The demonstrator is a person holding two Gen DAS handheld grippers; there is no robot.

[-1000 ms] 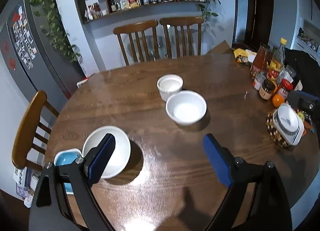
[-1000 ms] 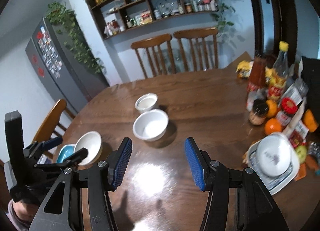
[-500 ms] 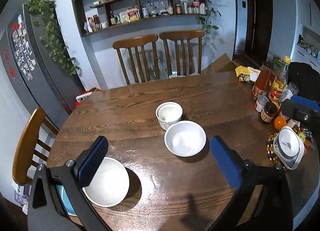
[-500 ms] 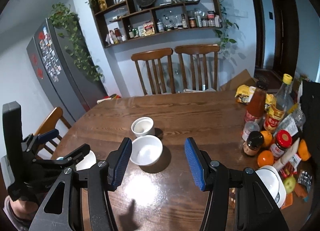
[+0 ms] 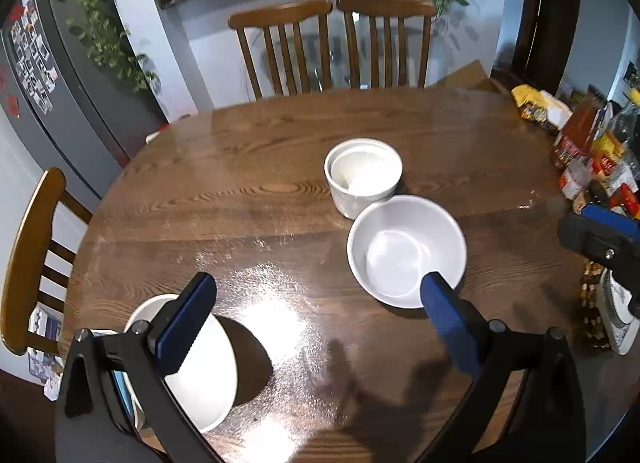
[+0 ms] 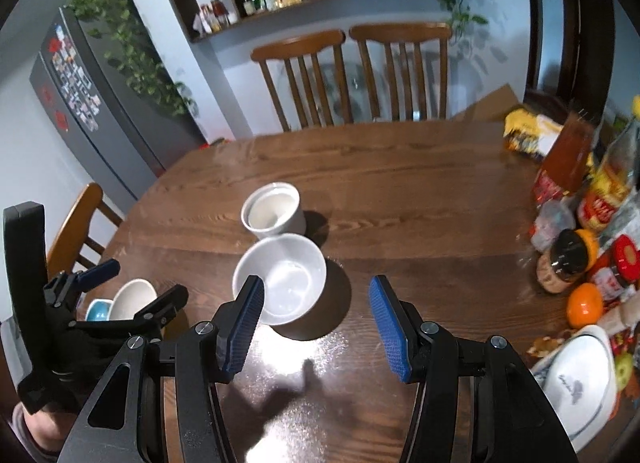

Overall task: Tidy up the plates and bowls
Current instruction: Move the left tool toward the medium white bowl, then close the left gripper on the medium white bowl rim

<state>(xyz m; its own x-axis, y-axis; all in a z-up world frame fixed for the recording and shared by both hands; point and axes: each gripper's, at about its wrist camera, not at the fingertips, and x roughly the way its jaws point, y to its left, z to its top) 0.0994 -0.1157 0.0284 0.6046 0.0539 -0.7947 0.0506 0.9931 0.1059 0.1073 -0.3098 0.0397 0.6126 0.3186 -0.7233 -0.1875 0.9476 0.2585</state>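
Left claw (image 5: pixel 316 319) wide open, empty — white bowl (image 5: pixel 406 249) at 1 o'clock; right claw (image 6: pixel 316 327) likewise open, empty, above worktop (image 6: pixel 400 191).

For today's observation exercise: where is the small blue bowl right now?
In the right wrist view the blue bowl sits at the table's near-left edge, touching the white bowl on its right and partly hidden behind the left tool.
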